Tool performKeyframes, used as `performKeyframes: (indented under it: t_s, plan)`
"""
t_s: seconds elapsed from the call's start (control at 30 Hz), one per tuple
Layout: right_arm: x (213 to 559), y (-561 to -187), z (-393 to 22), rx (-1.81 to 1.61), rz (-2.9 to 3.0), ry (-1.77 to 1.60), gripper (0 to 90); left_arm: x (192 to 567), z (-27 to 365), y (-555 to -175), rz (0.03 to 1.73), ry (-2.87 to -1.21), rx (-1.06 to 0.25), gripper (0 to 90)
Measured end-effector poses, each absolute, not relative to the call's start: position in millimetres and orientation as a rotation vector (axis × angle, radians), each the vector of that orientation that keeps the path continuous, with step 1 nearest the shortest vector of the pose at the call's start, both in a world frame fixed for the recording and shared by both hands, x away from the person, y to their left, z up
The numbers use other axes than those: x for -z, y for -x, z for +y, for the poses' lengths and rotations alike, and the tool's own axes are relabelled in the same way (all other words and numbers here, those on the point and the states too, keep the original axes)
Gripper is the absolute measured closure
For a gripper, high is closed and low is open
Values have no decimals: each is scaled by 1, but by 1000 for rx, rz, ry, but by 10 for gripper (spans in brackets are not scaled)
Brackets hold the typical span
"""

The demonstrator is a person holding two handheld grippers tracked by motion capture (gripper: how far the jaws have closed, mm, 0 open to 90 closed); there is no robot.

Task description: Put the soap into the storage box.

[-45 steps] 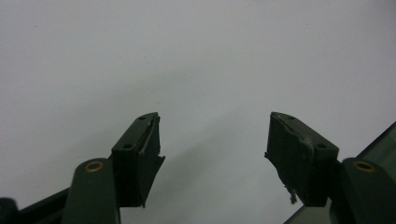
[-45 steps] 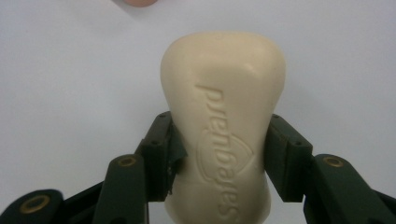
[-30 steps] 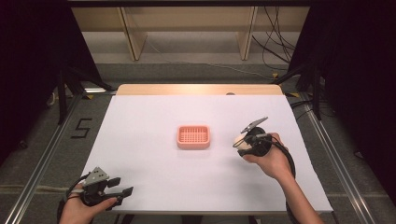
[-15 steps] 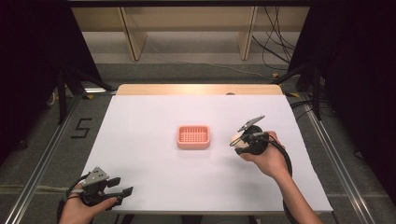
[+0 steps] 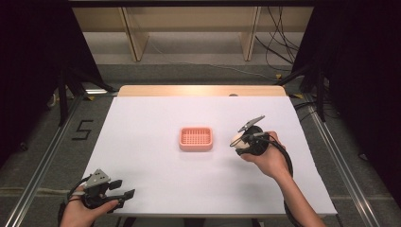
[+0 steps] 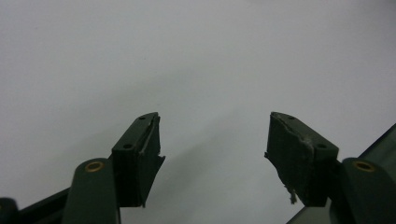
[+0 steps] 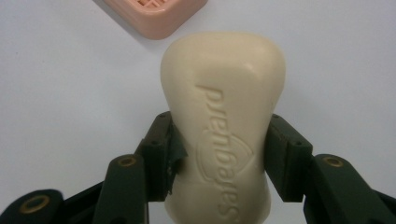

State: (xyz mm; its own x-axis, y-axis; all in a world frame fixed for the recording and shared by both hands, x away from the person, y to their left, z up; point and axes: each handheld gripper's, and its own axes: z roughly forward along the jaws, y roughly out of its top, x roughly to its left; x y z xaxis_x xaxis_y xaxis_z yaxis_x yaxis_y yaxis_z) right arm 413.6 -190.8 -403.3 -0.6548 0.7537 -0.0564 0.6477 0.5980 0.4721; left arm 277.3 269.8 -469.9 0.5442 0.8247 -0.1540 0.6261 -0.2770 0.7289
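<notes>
High view: pink soap dish (image 5: 196,138) at table (image 5: 142,123) centre; right gripper (image 5: 242,141) at its 3 o'clock, gripping a cream soap bar (image 5: 236,140); left gripper (image 5: 118,191) at 7 o'clock.
Left gripper view: jaws spread apart, nothing between.
Right gripper view: jaws clamp the bar's waist; dish at 11 o'clock.

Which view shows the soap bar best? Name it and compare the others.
The right gripper view: the soap bar is close up, its embossed lettering readable, clamped in the right tool. In the high view it is a small pale blob. The left gripper view looks at bare table.

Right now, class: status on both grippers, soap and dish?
Right gripper shut on soap. Left gripper open, idle. Dish empty, path clear.
</notes>
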Motion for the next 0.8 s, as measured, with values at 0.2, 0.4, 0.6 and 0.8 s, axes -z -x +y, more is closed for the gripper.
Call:
performKeyframes:
  t_s: [0.2,0.4,0.6,0.8]
  plan:
    - [403,-416,-187,-612,2573,-1148,505,469,270,-277,1169,-2014,-314,346]
    - [404,-417,-185,-615,2581,-1152,505,469,271,-278,1168,-2022,-310,346]
    - [405,-417,-183,-609,2577,-1141,505,469,271,-278,1166,-2023,-311,346]
    - [405,-418,-178,-607,2585,-1152,505,469,271,-278,1166,-2022,-310,346]
